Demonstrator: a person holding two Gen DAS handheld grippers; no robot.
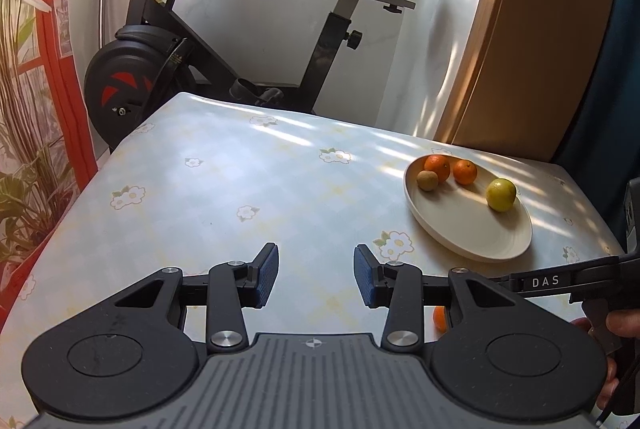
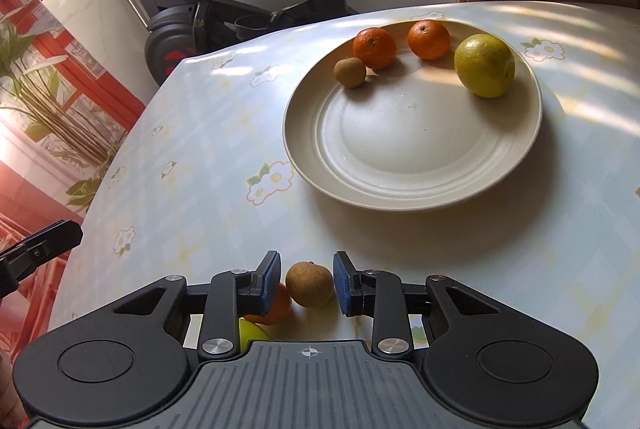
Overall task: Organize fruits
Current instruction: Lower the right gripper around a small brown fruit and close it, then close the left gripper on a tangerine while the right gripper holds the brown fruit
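Fruit is already gathered on the round cream ceramic plate (image 2: 412, 157) on the floral-patterned table (image 2: 208, 157): a yellow-green citrus (image 2: 484, 65), two orange mandarins (image 2: 374, 47) and a small brown fruit (image 2: 350, 71). Off the plate, an orange mandarin (image 2: 280, 305), a yellow-green fruit (image 2: 250, 333) and a small brown round fruit (image 2: 311, 284) are left. The last is bracketed by the right gripper (image 2: 307, 283), whose pads are not seen pressing it, while the left gripper (image 1: 316, 275) is held open and empty.
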